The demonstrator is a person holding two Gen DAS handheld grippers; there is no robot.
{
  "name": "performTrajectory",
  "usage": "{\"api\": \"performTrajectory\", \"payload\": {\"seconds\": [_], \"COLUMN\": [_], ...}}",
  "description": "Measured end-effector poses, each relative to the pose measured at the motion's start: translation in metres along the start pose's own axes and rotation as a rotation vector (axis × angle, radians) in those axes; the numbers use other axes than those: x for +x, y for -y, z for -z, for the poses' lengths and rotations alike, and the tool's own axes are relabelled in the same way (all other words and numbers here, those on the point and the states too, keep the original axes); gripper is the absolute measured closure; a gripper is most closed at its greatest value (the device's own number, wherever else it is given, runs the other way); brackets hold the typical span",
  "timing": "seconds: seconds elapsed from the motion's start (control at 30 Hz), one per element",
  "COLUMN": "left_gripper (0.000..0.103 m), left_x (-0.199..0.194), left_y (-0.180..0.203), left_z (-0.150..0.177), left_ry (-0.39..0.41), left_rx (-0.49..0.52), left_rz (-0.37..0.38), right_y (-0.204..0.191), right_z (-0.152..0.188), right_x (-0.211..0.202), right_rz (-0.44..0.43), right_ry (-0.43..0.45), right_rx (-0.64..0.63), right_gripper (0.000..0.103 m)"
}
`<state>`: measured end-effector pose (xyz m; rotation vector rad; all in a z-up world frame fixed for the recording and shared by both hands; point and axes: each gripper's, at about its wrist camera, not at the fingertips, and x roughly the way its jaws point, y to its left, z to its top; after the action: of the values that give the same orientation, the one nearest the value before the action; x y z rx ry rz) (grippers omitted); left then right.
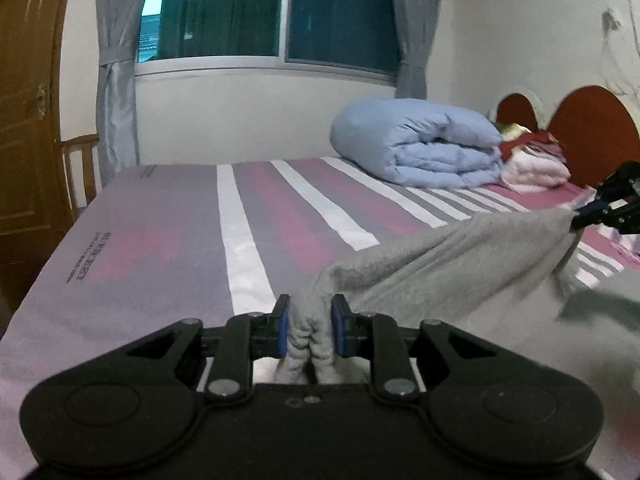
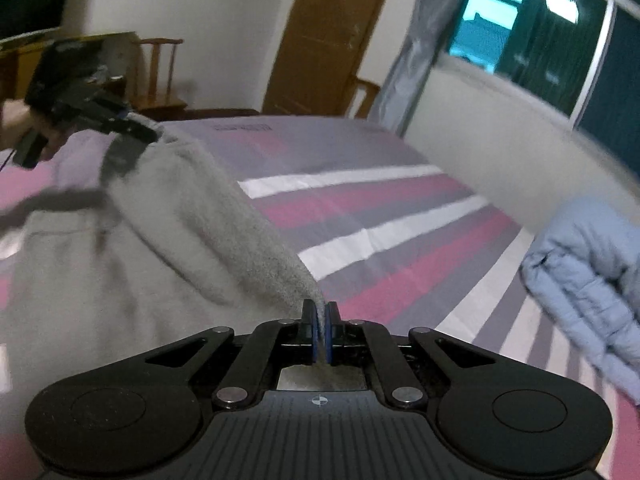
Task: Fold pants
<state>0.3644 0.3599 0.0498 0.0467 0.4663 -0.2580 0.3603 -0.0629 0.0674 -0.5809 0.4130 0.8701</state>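
Note:
The grey fleece pants [image 1: 460, 264] hang stretched between my two grippers above the striped bed. My left gripper [image 1: 308, 326] is shut on a bunched end of the pants. My right gripper [image 2: 320, 332] is shut on another edge of the same pants [image 2: 180, 240]. The right gripper shows at the far right of the left wrist view [image 1: 588, 210], pinching the cloth. The left gripper shows at the upper left of the right wrist view [image 2: 132, 126], held by a hand. The lower part of the pants is blurred.
The bed [image 1: 160, 240] has a pink, grey and white striped sheet. A rolled light-blue duvet [image 1: 420, 140] and folded clothes [image 1: 532, 160] lie near the red headboard [image 1: 592, 128]. A wooden chair [image 1: 80, 172], a door [image 1: 24, 120] and a curtained window [image 1: 260, 12] stand beyond the bed.

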Motion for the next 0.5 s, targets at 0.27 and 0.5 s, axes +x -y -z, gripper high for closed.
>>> {"api": "performTrajectory", "payload": {"seconds": [0.27,0.5], "left_gripper": [0.092,0.068], "left_x": [-0.055,-0.090], "left_y": [0.045,0.060], "left_z": [0.069,0.134], "left_ry": [-0.061,-0.156], "left_rx": [0.006,-0.244], "left_rz": [-0.042,-0.161], "right_y": [-0.127,-0.206], "right_z": [0.060,0.133], "right_x": [-0.063,-0.075], "right_rz": [0.069,0.173], "right_ry": [-0.024,-0.068], "right_rx": [-0.102,-0.021], "right_gripper": [0.100,0.050]}}
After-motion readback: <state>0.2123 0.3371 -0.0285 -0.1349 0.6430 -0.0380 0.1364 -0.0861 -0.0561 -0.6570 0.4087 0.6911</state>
